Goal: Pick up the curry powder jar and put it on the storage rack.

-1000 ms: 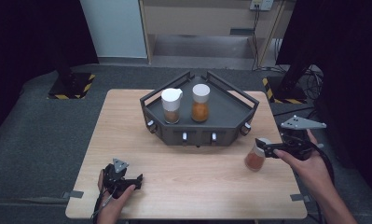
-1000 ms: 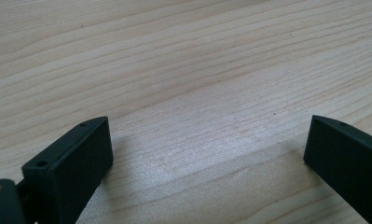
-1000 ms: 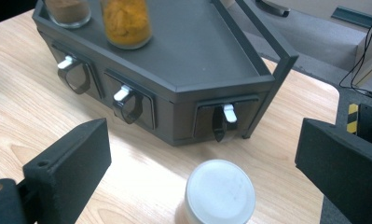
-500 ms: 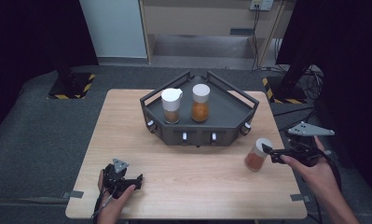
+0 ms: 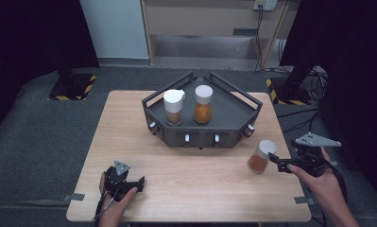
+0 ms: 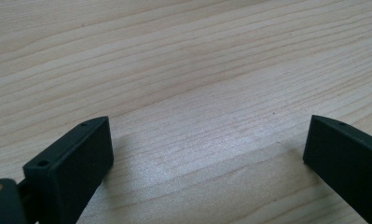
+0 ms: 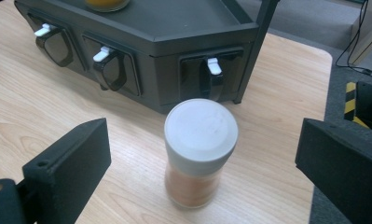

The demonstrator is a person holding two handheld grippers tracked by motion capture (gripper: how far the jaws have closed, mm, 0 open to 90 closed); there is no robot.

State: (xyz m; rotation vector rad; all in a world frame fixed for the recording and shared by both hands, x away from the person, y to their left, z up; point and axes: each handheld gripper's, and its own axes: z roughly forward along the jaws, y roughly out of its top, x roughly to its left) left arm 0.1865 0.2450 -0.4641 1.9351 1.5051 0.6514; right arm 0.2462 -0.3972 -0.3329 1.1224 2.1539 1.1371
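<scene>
Jar pickup, R side

Jar [image 5: 261, 156] stands lower right of high view, on surface [image 5: 129, 123] near rack [image 5: 233, 118]. R gripper [image 7: 202, 158] jaws wide open, empty, astride jar w/ gaps. Centre, close below lid. L gripper [image 6: 207, 140] open, empty, lower left.

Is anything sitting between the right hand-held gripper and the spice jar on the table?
Nothing visible. The right hand-held gripper has its jaws open, and the spice jar stands upright on the table just ahead, with only bare wood between them.
</scene>
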